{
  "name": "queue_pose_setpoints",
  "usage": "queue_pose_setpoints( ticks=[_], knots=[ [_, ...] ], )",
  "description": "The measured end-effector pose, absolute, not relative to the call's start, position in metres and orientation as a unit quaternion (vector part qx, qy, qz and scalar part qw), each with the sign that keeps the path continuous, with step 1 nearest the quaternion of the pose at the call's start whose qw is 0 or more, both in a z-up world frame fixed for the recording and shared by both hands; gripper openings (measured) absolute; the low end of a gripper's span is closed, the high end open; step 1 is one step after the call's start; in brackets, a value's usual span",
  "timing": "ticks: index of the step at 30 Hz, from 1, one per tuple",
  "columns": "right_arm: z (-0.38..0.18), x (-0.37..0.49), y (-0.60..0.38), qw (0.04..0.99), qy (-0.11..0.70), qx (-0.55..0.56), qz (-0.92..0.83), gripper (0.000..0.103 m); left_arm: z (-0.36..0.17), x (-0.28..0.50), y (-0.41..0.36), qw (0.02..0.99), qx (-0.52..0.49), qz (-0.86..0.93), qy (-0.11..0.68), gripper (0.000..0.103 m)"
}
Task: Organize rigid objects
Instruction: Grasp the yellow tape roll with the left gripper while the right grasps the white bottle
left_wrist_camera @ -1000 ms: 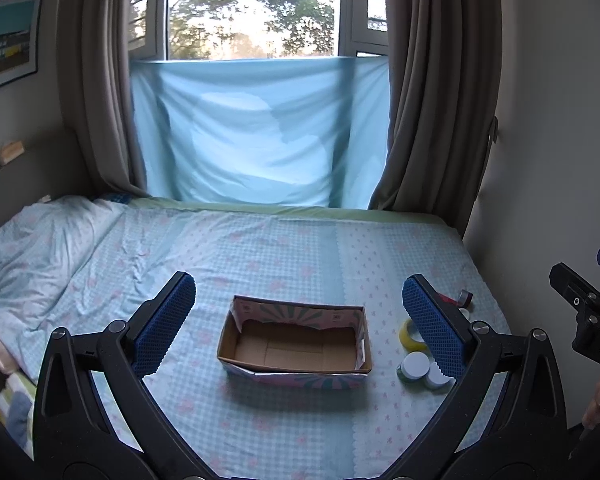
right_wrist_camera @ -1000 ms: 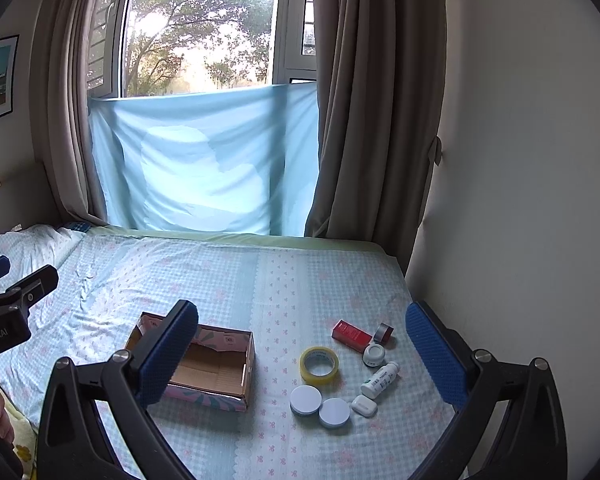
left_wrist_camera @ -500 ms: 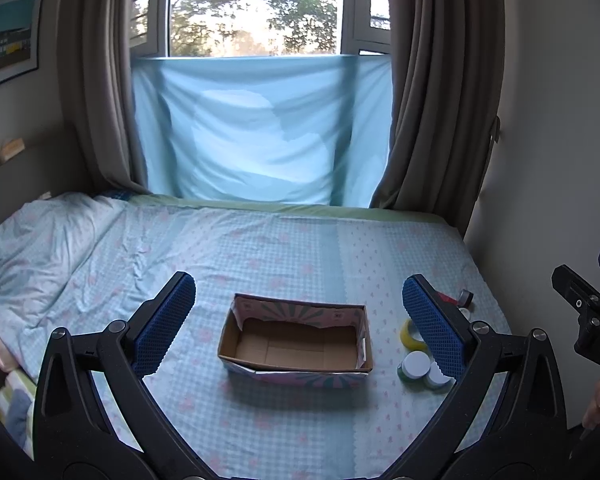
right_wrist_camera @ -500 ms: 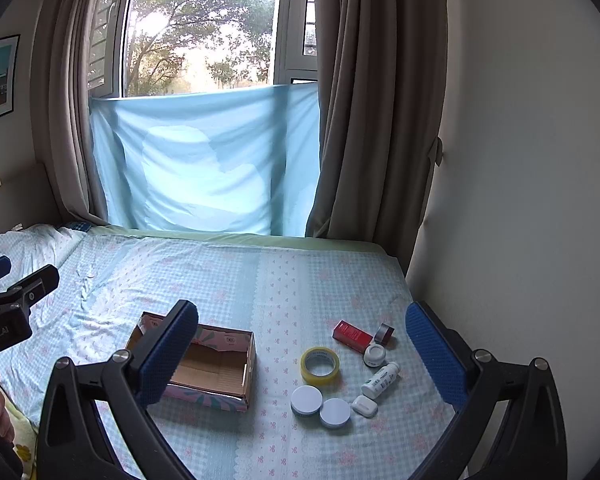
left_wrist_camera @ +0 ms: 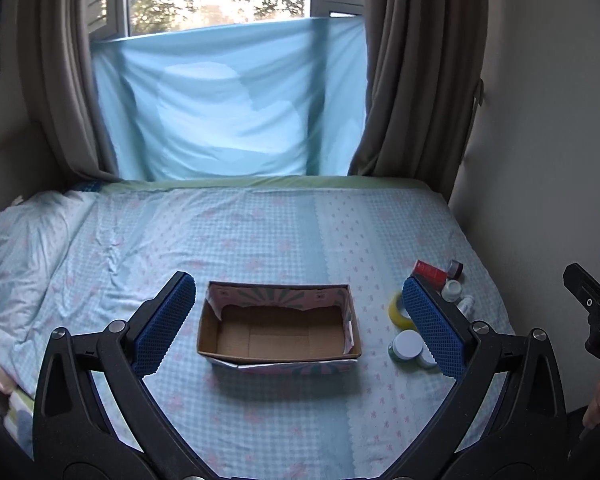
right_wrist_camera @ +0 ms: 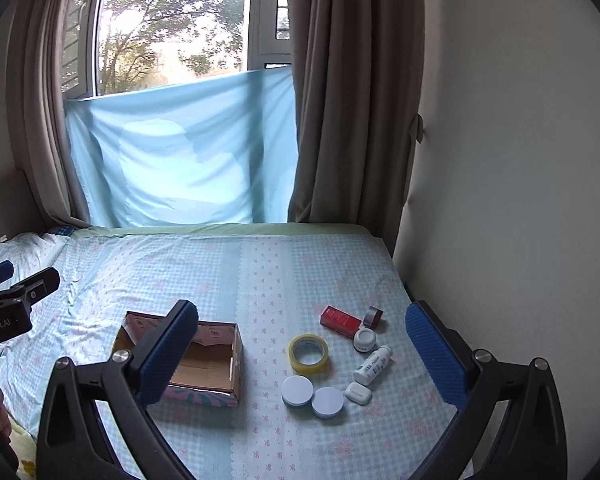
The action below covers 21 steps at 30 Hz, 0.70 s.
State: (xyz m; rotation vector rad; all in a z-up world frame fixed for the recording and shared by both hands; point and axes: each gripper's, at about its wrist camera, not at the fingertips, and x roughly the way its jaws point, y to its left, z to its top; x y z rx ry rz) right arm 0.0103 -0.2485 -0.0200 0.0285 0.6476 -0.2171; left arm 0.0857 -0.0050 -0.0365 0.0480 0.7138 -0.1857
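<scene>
An open cardboard box (left_wrist_camera: 278,330) (right_wrist_camera: 204,364) sits empty on the bed. To its right lie a yellow tape roll (right_wrist_camera: 308,354), a red box (right_wrist_camera: 340,320), a small dark tape roll (right_wrist_camera: 373,316), a white jar (right_wrist_camera: 365,339), a white bottle (right_wrist_camera: 372,365), two round white-lidded jars (right_wrist_camera: 297,390) (right_wrist_camera: 327,401) and a small white case (right_wrist_camera: 358,393). My left gripper (left_wrist_camera: 298,322) is open and empty, held above the box. My right gripper (right_wrist_camera: 302,354) is open and empty, above the small items.
The bed (left_wrist_camera: 260,232) has a light blue patterned sheet, with a rumpled quilt (left_wrist_camera: 24,240) at the left. A wall (right_wrist_camera: 520,200) runs along the right side. Curtains (right_wrist_camera: 356,100) and a blue cloth (right_wrist_camera: 180,152) hang at the far end.
Both grippers have moved forward and tilted down a little, so the box and small items appear larger and nearer. Nothing on the bed has moved.
</scene>
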Motion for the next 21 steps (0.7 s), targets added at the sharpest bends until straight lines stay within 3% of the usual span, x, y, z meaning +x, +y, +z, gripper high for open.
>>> queue_pose_setpoints(
  ticks=[8,21],
  knots=[
    [-0.072,0.027,-0.307,0.912,0.368,0.052,-0.175,0.103,-0.101,0.147,-0.091,0.887,0.074,-0.195,0.411,0.103],
    [-0.201,0.092,-0.416,0.843,0.456,0.149,-0.242,0.103,-0.286,0.213,-0.245,0.785,0.137,-0.269,0.542,0.103]
  ],
)
